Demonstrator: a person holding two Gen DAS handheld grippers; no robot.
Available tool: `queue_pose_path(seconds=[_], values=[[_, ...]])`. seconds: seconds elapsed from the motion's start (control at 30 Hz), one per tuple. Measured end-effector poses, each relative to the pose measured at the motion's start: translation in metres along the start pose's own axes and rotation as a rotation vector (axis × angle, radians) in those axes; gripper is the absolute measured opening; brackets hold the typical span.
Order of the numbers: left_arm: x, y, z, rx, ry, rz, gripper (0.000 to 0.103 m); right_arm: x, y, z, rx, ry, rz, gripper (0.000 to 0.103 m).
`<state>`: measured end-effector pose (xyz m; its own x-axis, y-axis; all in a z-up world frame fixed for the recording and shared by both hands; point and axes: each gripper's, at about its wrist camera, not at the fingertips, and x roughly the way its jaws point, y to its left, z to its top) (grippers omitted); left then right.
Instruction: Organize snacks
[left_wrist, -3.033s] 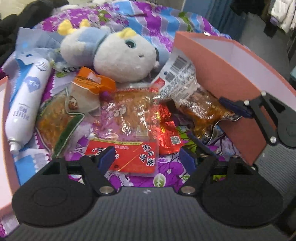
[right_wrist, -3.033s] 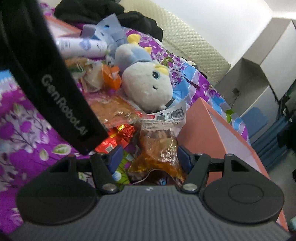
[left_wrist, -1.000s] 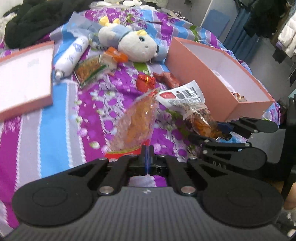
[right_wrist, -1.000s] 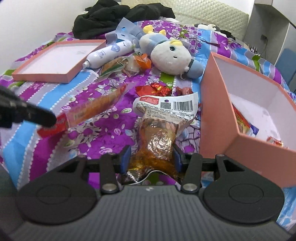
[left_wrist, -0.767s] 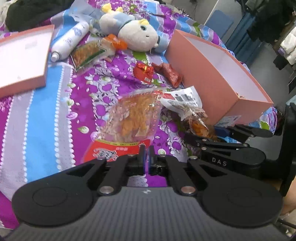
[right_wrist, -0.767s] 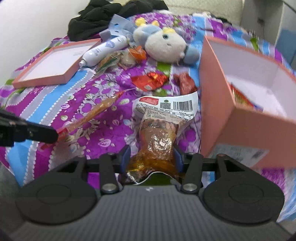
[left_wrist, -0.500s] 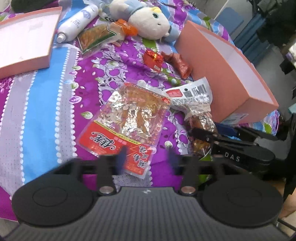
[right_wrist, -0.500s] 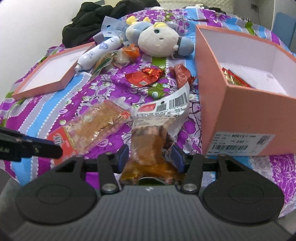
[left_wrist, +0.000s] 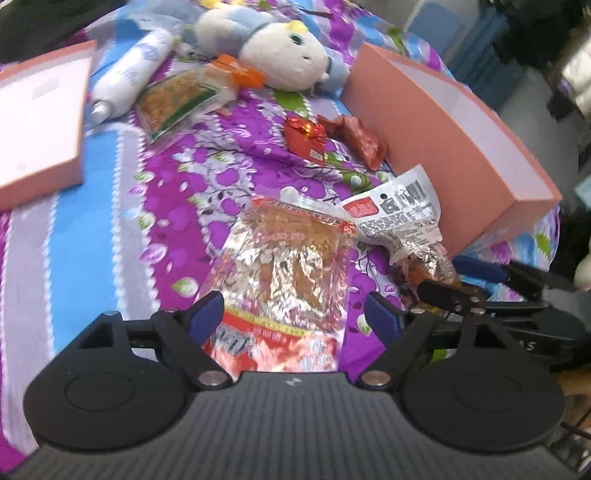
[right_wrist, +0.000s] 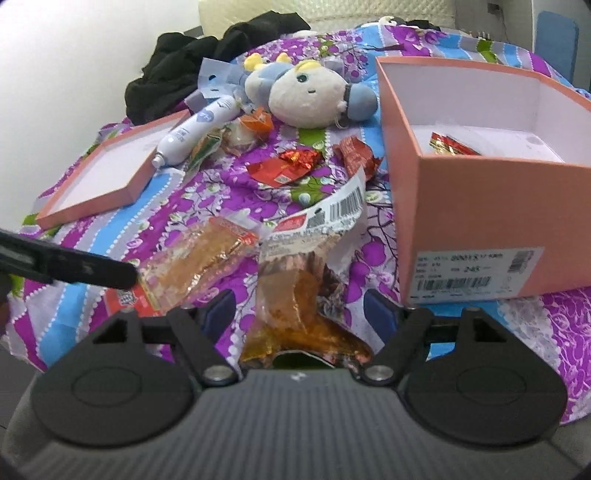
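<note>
Both packets, pinched a second earlier, now lay released on the purple floral bedspread (left_wrist: 236, 155).

Left wrist view: the left gripper (left_wrist: 295, 314) was opening, its jaws clear of the flat silver-and-red snack packet (left_wrist: 291, 273).

Right wrist view: the right gripper (right_wrist: 299, 306) was opening around the amber foil-wrapped snack with a barcode label (right_wrist: 299, 295), beside the open pink cardboard box (right_wrist: 476, 206). Next probably came regrasping for the box.

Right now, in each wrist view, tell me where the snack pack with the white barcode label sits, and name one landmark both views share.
Left wrist view: the barcode-label snack pack lies right of centre, against the near corner of the pink box.
Right wrist view: the pack lies at lower centre, running down between the right gripper fingers, which are opening and not pressing it.
Shared landmark: the plush toy, beyond the snacks.
</note>
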<state>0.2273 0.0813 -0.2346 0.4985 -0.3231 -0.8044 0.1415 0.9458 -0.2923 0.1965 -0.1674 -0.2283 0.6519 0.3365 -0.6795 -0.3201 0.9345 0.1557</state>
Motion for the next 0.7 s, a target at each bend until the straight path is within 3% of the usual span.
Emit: queue_pose_path(seconds=[0.17,0.43,0.6,0.7], values=[[0.021,-0.004,0.013,0.044,0.015,-0.052,0.087,0.004,0.002,-0.001,-0.016,0.003,-0.003,0.070],[0.061,-0.011,0.029,0.121,0.049,-0.042,0.086,0.015,-0.001,-0.003,-0.012,0.033,0.013,0.064],[0.081,-0.020,0.029,0.177,0.083,0.016,0.085,0.022,-0.001,-0.004,-0.039,0.056,-0.003,0.063],[0.084,-0.027,0.028,0.212,0.093,0.071,0.077,0.027,-0.004,-0.003,-0.027,0.060,-0.002,0.062]])
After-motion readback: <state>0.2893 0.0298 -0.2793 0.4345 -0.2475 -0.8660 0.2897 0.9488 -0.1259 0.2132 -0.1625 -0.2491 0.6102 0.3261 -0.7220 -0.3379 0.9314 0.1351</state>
